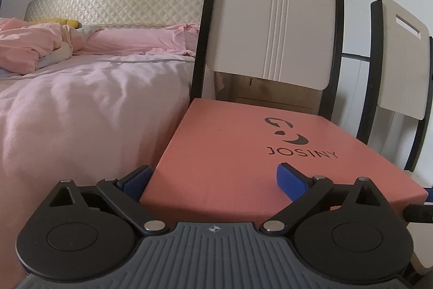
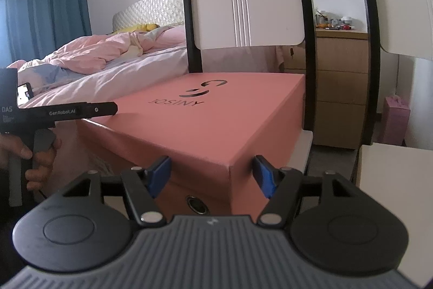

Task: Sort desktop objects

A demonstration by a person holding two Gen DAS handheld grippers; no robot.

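A bed (image 1: 81,104) with pale pink bedding fills the left side of both views, its quilted headboard against the wall. Just beside it stands a chair (image 1: 273,26) with a cream back and black uprights, and on its seat lies a salmon-pink box (image 1: 216,153) printed JOSINY. The box lies flat with its lid shut, so nothing inside shows; its long axis runs from the near edge of the seat toward the chair back, and one end wall, with a round metal eyelet, faces the right wrist camera. A second chair (image 1: 403,64) stands to the right, and a wooden chest of drawers (image 2: 338,88) with small clutter on top sits behind.

The left gripper (image 1: 213,180) straddles a near corner of the box with its blue pads spread wide and not pressing. The right gripper (image 2: 211,175) clamps another near corner between its pads. A hand (image 2: 38,153) grips the left gripper's handle.
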